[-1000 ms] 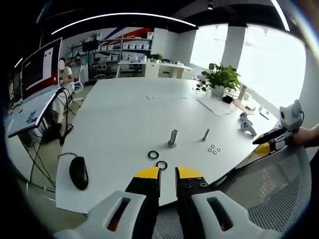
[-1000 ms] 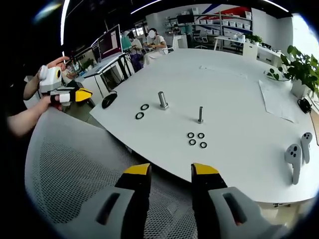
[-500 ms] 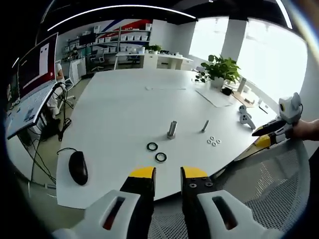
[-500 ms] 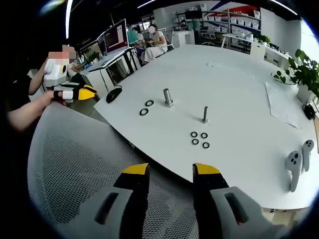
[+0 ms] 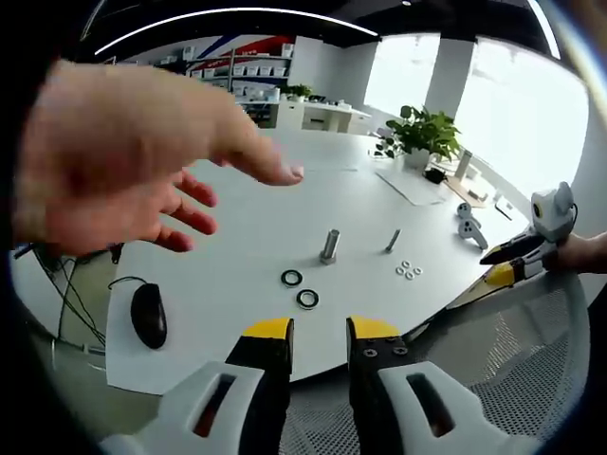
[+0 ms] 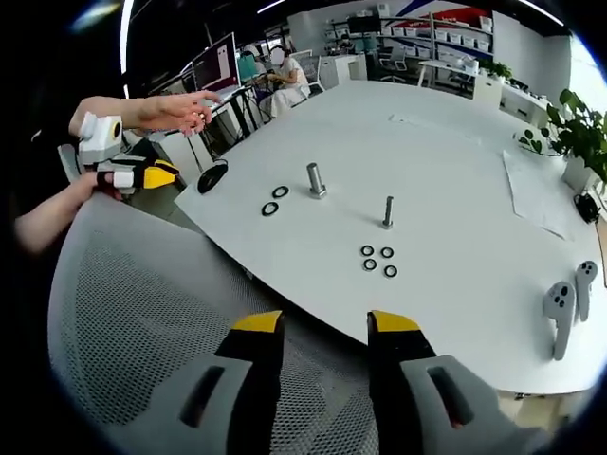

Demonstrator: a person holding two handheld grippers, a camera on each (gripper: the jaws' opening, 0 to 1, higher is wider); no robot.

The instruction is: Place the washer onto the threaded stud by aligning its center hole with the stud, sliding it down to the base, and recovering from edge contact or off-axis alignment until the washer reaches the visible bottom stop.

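White laminate forms the large oval table [image 5: 237, 218], and the task hardware stands well out on it. In the left gripper view, a bare open hand [image 5: 123, 152] spreads across the upper left, above a black computer mouse [image 5: 149, 320] near the table edge. Further right lie two black ring washers [image 5: 300, 289], just beside a thick grey metal post [image 5: 329, 245]. Right of that stands the thin threaded stud [image 5: 393, 241], with four small washers [image 5: 409, 271] clustered near its foot, none on it. The left gripper [image 5: 318, 330] hangs short of the table, yellow-tipped jaws parted and empty. At the far right the other gripper enters over a grey mesh chair back [image 5: 522, 351].

In the right gripper view, the left gripper [image 6: 142, 173] sits at the left edge. Then come the two ring washers [image 6: 275, 200], the thick post [image 6: 314, 179], the stud [image 6: 387, 211] and the small washers [image 6: 378, 261]. The right gripper [image 6: 325, 327] hovers over the chair back [image 6: 133, 303], jaws apart, holding nothing. Two white handheld controllers [image 6: 564, 305] lie on the table at far right.
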